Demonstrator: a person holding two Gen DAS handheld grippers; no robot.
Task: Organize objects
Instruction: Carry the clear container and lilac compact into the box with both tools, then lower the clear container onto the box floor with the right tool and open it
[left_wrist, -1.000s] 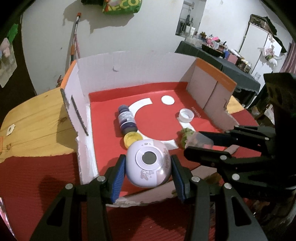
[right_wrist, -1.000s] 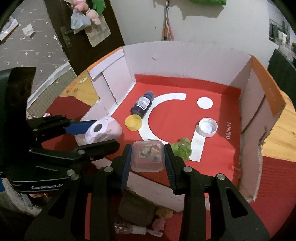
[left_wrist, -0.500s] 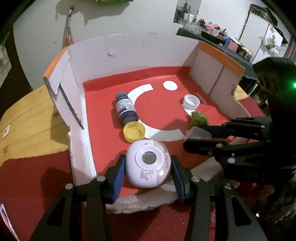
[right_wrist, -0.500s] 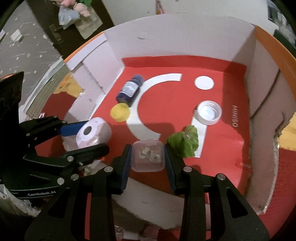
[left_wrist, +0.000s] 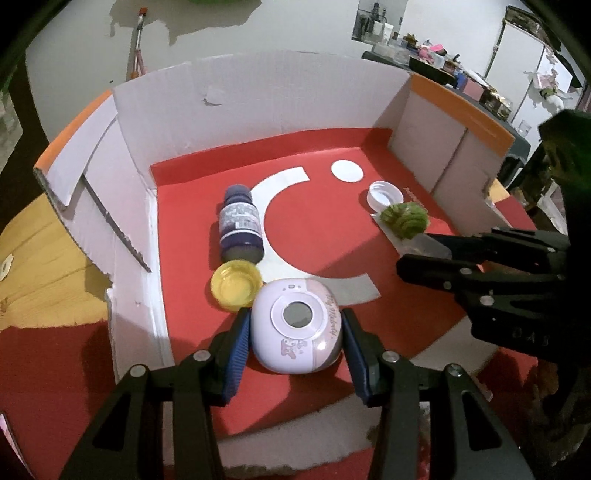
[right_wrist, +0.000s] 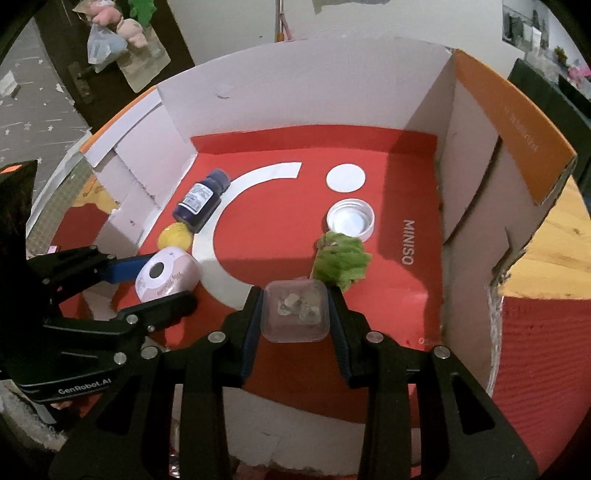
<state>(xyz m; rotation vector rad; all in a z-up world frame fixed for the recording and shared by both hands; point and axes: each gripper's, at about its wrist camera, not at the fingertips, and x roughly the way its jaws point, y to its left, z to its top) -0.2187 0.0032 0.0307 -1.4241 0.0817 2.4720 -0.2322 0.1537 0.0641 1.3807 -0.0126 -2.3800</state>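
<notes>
I am holding a rounded white and pink case (left_wrist: 295, 326) in my left gripper (left_wrist: 293, 356), its jaws pinching the case's sides just inside the open front of the cardboard box (left_wrist: 258, 92), right beside a yellow cap (left_wrist: 236, 290). My right gripper (right_wrist: 295, 314) is carrying a small clear lidded container (right_wrist: 295, 310), jaws clamping it on both sides over the red box floor, close to a green leafy piece (right_wrist: 341, 260). Further in, a dark blue bottle (left_wrist: 240, 225) is lying on its side and a white cap (right_wrist: 350, 218) is sitting open side up.
</notes>
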